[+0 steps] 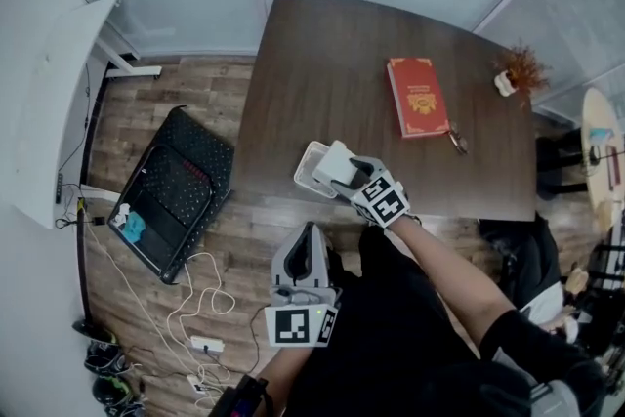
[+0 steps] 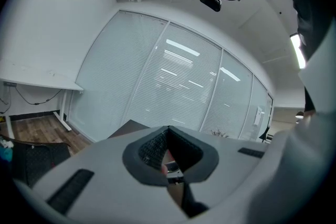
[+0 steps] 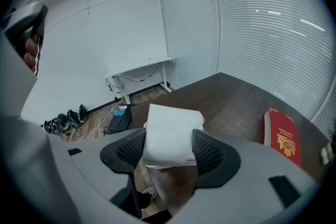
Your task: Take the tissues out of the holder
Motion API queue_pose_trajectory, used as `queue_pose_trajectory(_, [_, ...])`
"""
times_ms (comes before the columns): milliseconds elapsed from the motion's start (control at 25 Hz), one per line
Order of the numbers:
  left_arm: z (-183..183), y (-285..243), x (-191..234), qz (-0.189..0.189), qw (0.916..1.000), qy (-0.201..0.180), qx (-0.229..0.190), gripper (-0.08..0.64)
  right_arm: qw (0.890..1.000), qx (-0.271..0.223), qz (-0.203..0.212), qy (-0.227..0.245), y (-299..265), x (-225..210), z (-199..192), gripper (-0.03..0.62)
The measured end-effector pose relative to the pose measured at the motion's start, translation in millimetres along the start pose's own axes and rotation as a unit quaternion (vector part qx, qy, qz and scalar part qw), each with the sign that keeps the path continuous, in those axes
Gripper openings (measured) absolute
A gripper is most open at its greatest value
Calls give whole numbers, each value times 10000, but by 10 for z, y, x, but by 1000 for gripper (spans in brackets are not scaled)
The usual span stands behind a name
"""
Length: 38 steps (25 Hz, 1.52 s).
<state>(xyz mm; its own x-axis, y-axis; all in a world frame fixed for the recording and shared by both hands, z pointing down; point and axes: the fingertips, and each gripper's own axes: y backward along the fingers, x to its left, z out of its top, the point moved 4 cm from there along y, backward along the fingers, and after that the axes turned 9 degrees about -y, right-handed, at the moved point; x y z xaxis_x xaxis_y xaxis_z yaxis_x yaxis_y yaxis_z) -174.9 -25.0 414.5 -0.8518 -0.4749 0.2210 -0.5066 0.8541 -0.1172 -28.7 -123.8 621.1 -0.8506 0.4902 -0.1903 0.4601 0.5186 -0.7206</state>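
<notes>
Tissue pack (image 3: pixel 169 131): white, upright, raised above the desk (image 1: pixel 322 63), close to the near edge and towards its near left corner. In the right gripper view the pack's lower edge shows with bare wood beneath it.

Right claw (image 3: pixel 167 152): clenched on the pack, one pad pressed on each side.

Holder (image 1: pixel 306 169): white, open-topped, on the desk at the near edge, just under and beside the pack. Contact between the two cannot be judged.

Left claw (image 2: pixel 167 134): closed tip to tip with nothing in it, held off the desk on the person's side of the near edge.

Red book (image 1: pixel 418 98): flat on the desk towards the right edge, well apart from the holder. A small dark item (image 1: pixel 456 142) lies by its near right corner; it is too small to identify.

Dried plant (image 1: pixel 522 68): at the far right corner.

Floor, off the left edge: an open black case (image 1: pixel 176 190) and white cables (image 1: pixel 200 293).
</notes>
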Motion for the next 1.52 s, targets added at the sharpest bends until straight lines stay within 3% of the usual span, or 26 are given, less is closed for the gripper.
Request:
queue_pose_trajectory(480, [-38,-321,-590,-354,9989,-310,-11,-3,9980,-78,-415,-466,379,-436,-408,288])
queue_pose_trajectory(1120, [-190,-570,-1154,-807,9951,-526,208,-3,9938,-129,-631,-904,751,-888,-735,285])
queue_pose_trajectory(1520, [-205,-625,-1289,-910,9944,-499,181,-3,9946,-51,-794,-661,862,-973,-839,284])
